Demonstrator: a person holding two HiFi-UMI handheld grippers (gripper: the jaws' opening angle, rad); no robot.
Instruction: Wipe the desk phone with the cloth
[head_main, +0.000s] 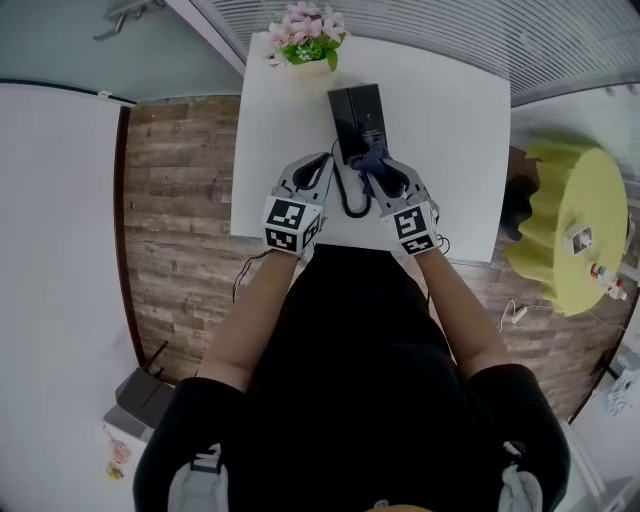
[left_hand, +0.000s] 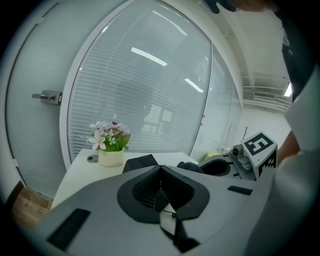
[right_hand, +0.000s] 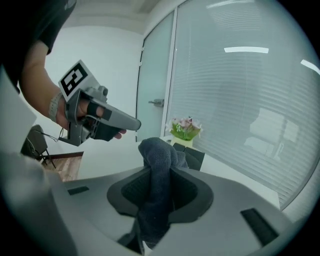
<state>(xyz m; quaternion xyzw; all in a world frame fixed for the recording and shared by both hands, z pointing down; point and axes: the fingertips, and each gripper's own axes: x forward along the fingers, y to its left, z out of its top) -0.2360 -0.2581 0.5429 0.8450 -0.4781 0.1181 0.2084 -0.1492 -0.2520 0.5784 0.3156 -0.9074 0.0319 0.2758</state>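
Note:
A black desk phone (head_main: 357, 120) lies at the far middle of the white table (head_main: 455, 130), and its cord (head_main: 350, 203) loops toward me. My right gripper (head_main: 377, 170) is shut on a dark blue cloth (head_main: 371, 158) held at the phone's near end. In the right gripper view the cloth (right_hand: 159, 165) bunches up between the jaws, hiding part of the phone (right_hand: 194, 156). My left gripper (head_main: 322, 165) hovers just left of the phone's near end. Its pads (left_hand: 160, 187) meet with nothing between them. The phone (left_hand: 141, 162) and cloth (left_hand: 189, 165) show beyond them.
A pot of pink flowers (head_main: 306, 42) stands at the table's far edge, close behind the phone. A glass wall with blinds (left_hand: 150, 90) runs behind the table. A yellow-green round seat (head_main: 578, 225) is at the right, and a box (head_main: 138, 400) sits on the wood floor at the left.

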